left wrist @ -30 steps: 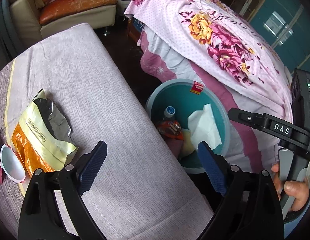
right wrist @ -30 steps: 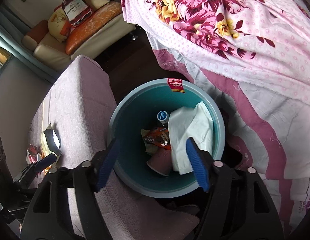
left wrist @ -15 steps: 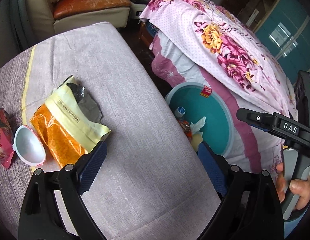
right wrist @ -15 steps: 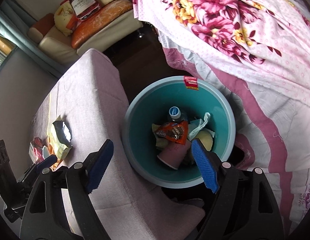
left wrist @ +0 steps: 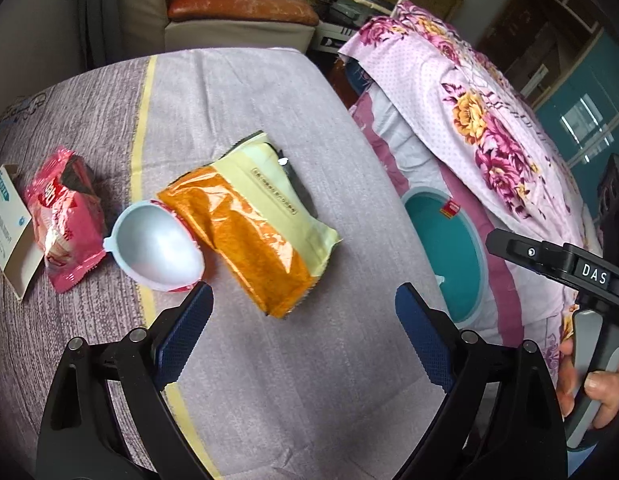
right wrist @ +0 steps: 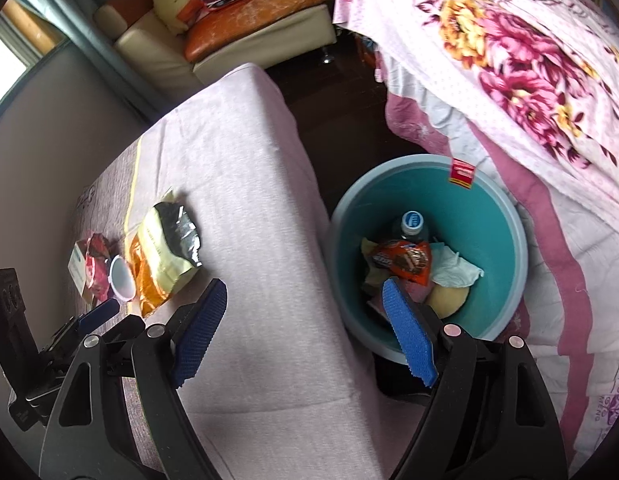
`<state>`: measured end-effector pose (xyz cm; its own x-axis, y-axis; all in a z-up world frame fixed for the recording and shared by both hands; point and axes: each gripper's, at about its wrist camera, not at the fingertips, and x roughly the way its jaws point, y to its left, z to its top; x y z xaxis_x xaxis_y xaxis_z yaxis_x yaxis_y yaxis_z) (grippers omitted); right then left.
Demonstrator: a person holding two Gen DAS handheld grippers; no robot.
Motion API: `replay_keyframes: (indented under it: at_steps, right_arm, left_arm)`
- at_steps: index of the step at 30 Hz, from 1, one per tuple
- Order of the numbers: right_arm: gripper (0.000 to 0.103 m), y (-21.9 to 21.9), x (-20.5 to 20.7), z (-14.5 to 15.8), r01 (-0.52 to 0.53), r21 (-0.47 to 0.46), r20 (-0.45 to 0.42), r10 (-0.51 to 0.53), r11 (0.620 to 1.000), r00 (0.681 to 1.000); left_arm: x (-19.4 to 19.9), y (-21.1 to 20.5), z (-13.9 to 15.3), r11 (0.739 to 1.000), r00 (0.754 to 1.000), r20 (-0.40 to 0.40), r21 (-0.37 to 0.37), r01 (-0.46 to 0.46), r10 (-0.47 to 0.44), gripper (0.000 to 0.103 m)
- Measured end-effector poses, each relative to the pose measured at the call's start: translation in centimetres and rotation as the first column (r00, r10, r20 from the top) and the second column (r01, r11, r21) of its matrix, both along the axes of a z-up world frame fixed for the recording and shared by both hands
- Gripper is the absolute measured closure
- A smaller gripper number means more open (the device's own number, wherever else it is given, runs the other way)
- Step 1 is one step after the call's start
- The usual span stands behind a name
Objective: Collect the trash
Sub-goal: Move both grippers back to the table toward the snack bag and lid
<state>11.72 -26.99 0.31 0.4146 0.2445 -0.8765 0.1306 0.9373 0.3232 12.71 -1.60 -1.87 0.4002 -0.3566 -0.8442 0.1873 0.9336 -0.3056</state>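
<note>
Between the left gripper (left wrist: pixel 301 316) fingers, spread w/ nothing held, lies bare tablecloth (left wrist: pixel 237 92). Just beyond: 1 orange-yellow snack bag (left wrist: pixel 249 224), long axis slanting away-left to near-right, 1 grey cup (left wrist: pixel 157 250), 1 red wrapper (left wrist: pixel 63 220), 1 carton (left wrist: pixel 7 220). Right gripper (right wrist: pixel 305 312) (also spread, just widened, empty) alone shows the teal bin (right wrist: pixel 489 216) contents: bottle (right wrist: pixel 412 224), tissue (right wrist: pixel 455 270).

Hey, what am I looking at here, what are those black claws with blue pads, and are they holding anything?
They are hand-held grabbers, one in each of a person's hands, each with a camera looking along its fingers. The left gripper looks down on a cloth-covered table with an orange snack bag, a red wrapper, a small white cup and a cardboard box. The right gripper hangs by a teal bin with trash inside. Both are open and empty.
</note>
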Motion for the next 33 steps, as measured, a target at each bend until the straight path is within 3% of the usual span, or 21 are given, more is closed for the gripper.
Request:
replay_keyframes:
  at_steps: [18,25,33]
  right_arm:
    - [0.027,11.7,3.9,-0.8,-0.205,-0.023,-0.057,0.204,0.978,0.977]
    - [0.027,14.8,5.5,-2.3,-0.253,-0.020,-0.086,0.250,0.967,0.964]
    - [0.027,16.5,7.2,-4.6,-0.267,-0.051,-0.095,0.262,0.962,0.960]
  left_arm:
    - [-0.5,10.7,-2.1,0.982,0.984,-0.043,-0.057,-0.178,0.175,0.010]
    - [-0.8,14.6,-3.2,0.965,0.965,-0.072,-0.062,-0.256,0.251,0.010]
    - [-1.0,15.9,-3.7,0.954,0.955,-0.090,-0.073,-0.289,0.282,0.010]
